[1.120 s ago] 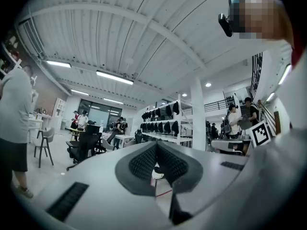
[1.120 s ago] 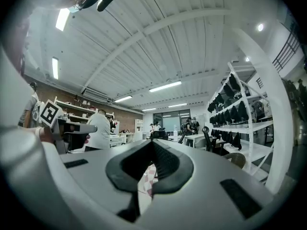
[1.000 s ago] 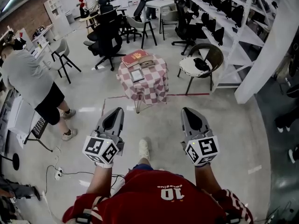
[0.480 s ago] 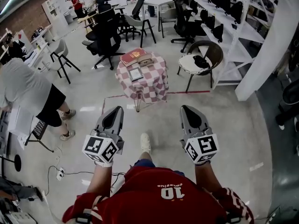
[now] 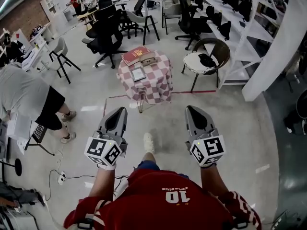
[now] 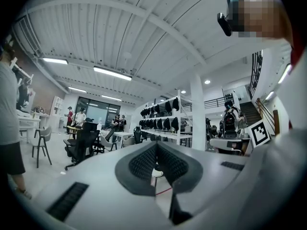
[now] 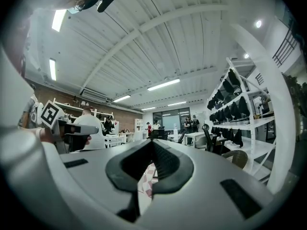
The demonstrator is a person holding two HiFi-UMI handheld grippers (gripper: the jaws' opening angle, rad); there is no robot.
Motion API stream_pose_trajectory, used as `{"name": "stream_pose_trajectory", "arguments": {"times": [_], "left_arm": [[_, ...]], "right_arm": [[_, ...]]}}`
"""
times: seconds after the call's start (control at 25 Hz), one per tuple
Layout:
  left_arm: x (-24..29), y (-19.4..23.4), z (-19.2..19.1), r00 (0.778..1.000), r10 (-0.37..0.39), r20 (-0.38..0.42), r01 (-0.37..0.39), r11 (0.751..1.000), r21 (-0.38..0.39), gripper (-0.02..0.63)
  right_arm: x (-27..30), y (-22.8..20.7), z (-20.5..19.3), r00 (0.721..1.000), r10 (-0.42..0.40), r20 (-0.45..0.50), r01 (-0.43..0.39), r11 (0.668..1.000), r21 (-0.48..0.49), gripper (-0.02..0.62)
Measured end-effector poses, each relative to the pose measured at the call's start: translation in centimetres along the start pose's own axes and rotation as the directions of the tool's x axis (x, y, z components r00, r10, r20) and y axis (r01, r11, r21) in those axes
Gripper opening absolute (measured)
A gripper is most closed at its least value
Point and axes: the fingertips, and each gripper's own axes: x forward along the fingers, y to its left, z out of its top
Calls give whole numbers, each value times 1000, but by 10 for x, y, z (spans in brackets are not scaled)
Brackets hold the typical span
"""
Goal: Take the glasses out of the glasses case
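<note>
A small table under a red-and-white checked cloth (image 5: 148,87) stands a few steps ahead on the floor. On it lie a red book (image 5: 136,55), a small brownish case-like object (image 5: 149,60) and a flat framed item (image 5: 139,74); no glasses can be made out at this distance. My left gripper (image 5: 122,110) and right gripper (image 5: 190,109) are held level side by side, well short of the table. Both are shut with nothing between the jaws. In the left gripper view the left gripper (image 6: 156,145) has its pads closed together, and likewise the right gripper (image 7: 152,143) in the right gripper view.
A person in a grey shirt (image 5: 24,92) stands at the left near a desk. Black office chairs (image 5: 106,37) stand behind the table, and a round wicker chair (image 5: 207,63) to its right. White shelving (image 5: 240,23) and a white column (image 5: 280,47) line the right. Cables (image 5: 60,176) lie on the floor.
Both grippers have advanced slightly toward the table, still shut and side by side. The room has shifted a little in the head view; the grey-shirted person sits further left in frame.
</note>
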Motion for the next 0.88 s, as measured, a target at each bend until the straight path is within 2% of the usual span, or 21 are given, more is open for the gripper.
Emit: {"name": "stream_pose_trajectory", "arguments": {"times": [0.36, 0.88], "left_arm": [[57, 42, -16, 999, -11, -32, 10, 1000, -11, 8], [201, 149, -23, 996, -37, -83, 37, 999, 5, 8]], "right_arm": [[62, -22, -18, 999, 12, -33, -11, 1000, 19, 17], [223, -76, -30, 998, 1, -70, 3, 999, 48, 17]]}}
